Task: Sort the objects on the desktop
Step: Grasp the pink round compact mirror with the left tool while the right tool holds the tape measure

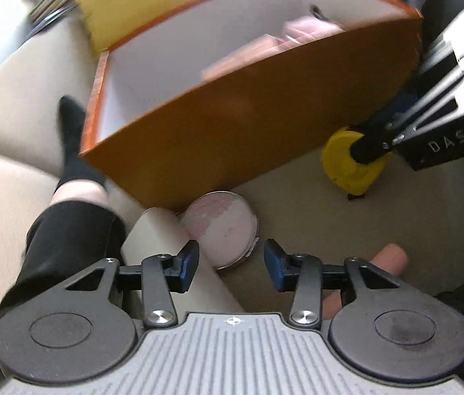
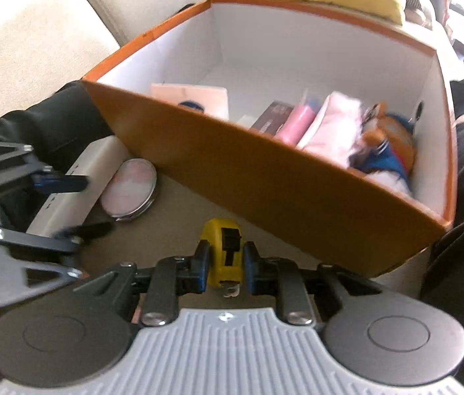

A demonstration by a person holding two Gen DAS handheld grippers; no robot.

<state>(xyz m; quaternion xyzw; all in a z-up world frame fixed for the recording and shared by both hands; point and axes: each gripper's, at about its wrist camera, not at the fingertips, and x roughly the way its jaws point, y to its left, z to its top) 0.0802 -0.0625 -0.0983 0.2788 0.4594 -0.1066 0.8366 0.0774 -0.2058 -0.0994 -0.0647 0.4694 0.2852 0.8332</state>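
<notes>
Right wrist view: right gripper [image 2: 223,265] jaws clenched on yellow tape measure [image 2: 222,253], orange box [image 2: 264,177] just beyond; left gripper [image 1: 231,265] jaws released, round pink compact [image 1: 222,230] just ahead btwn them.

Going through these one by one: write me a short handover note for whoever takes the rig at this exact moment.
Right tongs: shut on the yellow tape measure, outside the orange box.
Left tongs: open, empty, over the round pink compact beside the white box.
Done: pink packets and blue-orange toy lie in the orange box.
Left: drop the tape measure in, then compact, white box and peach tube.
</notes>
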